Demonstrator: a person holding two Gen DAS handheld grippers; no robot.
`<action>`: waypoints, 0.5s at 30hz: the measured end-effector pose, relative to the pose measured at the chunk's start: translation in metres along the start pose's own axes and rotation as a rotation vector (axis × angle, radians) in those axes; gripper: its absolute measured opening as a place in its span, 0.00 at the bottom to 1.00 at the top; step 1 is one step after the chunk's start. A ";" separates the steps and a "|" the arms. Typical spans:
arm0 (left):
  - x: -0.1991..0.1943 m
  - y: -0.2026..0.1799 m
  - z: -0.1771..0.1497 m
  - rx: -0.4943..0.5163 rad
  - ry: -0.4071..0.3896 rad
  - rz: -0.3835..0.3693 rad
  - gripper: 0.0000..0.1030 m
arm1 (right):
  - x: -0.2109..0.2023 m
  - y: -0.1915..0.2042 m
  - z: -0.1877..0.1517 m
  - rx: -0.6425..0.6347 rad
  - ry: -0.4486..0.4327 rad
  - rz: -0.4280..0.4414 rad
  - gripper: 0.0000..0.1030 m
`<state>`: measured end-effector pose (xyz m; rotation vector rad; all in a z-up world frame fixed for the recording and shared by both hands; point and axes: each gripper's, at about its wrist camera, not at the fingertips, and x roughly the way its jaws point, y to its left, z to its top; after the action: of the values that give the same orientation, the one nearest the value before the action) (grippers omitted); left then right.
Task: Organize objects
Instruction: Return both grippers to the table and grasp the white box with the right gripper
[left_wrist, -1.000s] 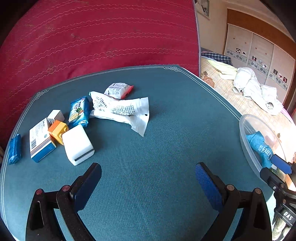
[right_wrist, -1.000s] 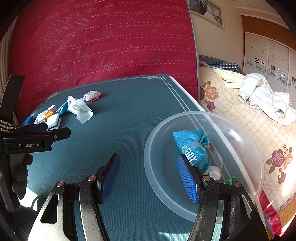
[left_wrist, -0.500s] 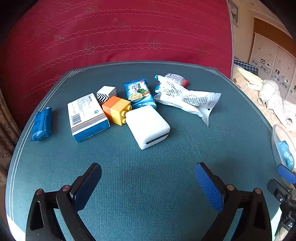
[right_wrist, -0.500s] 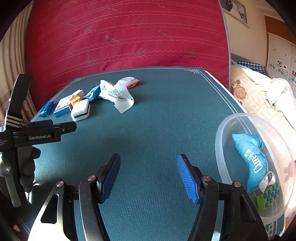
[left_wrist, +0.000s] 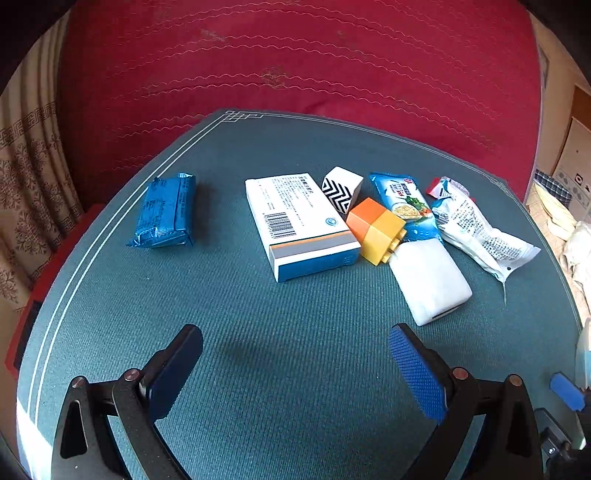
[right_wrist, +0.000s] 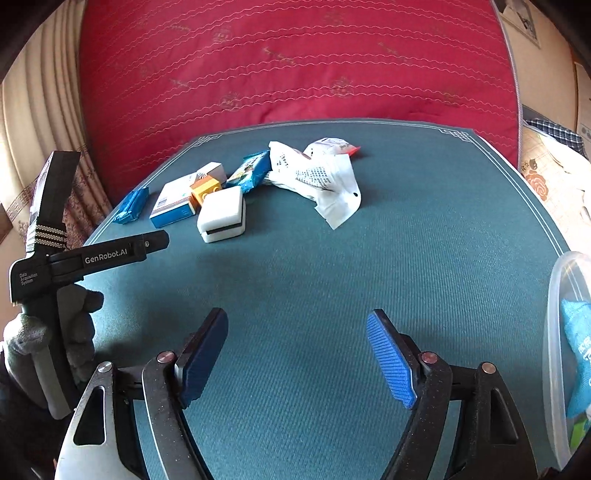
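Two ribbed blue pads tip the right gripper, whose jaws have just been opening and stand apart over bare teal cloth with nothing between them. Likewise the left gripper gapes empty above the woven table cover. Beyond it lies a loose cluster: a white-and-blue cardboard box, an orange studded brick touching it, a white rounded block, a zigzag-printed small box, a glossy blue snack packet and a crinkled white pouch. Well left sits a blue foil pack. Far right, a clear plastic bowl holds a blue fabric bag. Behind stands a quilted red mattress.
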<state>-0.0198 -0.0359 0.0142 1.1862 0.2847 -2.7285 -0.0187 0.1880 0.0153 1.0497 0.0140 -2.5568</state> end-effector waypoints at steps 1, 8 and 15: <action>0.000 0.004 0.001 -0.012 -0.009 0.020 1.00 | 0.004 0.003 0.003 -0.005 0.004 0.011 0.76; 0.006 0.024 0.005 -0.095 -0.003 0.130 0.99 | 0.031 0.028 0.026 -0.081 0.018 0.039 0.76; 0.007 0.033 0.007 -0.141 -0.013 0.184 0.99 | 0.060 0.039 0.053 -0.078 0.044 0.088 0.76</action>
<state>-0.0217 -0.0702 0.0101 1.0988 0.3420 -2.5129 -0.0799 0.1237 0.0180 1.0526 0.0769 -2.4342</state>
